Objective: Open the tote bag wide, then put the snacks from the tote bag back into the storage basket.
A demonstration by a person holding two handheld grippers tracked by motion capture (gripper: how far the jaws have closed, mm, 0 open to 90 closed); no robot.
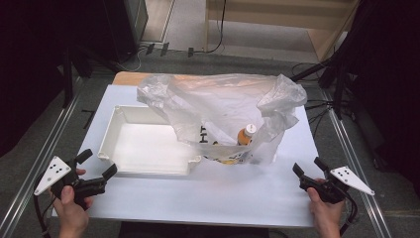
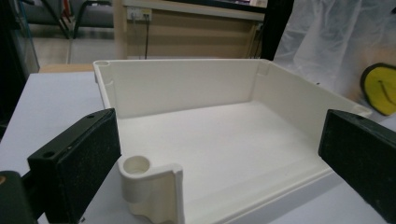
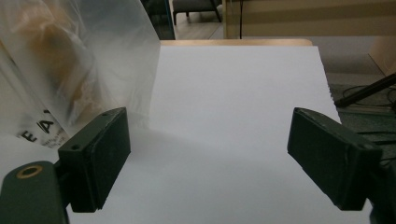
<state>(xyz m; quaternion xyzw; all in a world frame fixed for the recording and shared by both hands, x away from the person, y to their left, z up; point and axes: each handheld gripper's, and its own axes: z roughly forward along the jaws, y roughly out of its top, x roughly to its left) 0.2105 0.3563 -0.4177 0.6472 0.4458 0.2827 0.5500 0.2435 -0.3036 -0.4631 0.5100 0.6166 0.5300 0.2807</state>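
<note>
While you held both grippers wide and empty near the tabletop's front corners, left gripper point(image 1: 96, 163) by the tray point(image 1: 111, 129), right gripper point(image 1: 309, 171) short of the bag point(image 1: 223, 106), its slack film risked tipping the bottle point(image 1: 246, 135) inside.

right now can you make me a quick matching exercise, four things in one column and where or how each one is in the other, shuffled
Things:
1. white tray
2. plastic bag
3. bottle
4. left claw

Places or states:
A. inside the bag, orange with a white cap
B. open, empty, near the tray's front left corner
C. clear, crumpled, draped over the tray's right end
D. empty, on the left half of the table

Pairs: 1-D, 2-C, 3-A, 4-B
</note>
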